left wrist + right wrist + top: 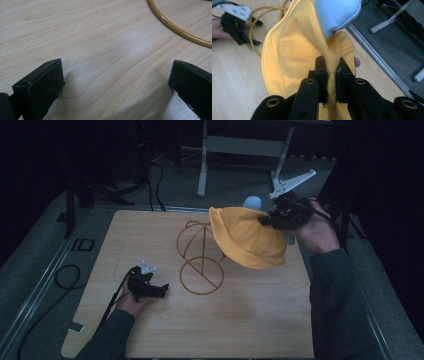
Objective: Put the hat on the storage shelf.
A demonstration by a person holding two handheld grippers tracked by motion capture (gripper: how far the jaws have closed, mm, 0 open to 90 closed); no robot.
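Note:
A yellow cloth hat (250, 240) hangs in the air over the right part of the wooden table (250, 320). My right gripper (267, 220) is shut on a fold of its fabric. In the right gripper view the black jaws pinch that fold of the hat (292, 50) at the gripper (332, 65). A light blue cloth item (337, 15) sits just beyond the hat (251, 202). A golden wire stand (200, 257) rises at the table's middle, left of the hat. My left gripper (162, 290) rests low on the table, open, with bare wood between its jaws (117, 75).
The stand's base ring (175, 27) lies ahead of the left gripper. A metal rail (382, 67) runs along the table's right edge. White frame legs (202, 165) and dark cables (65, 275) lie on the grey floor beyond and left of the table.

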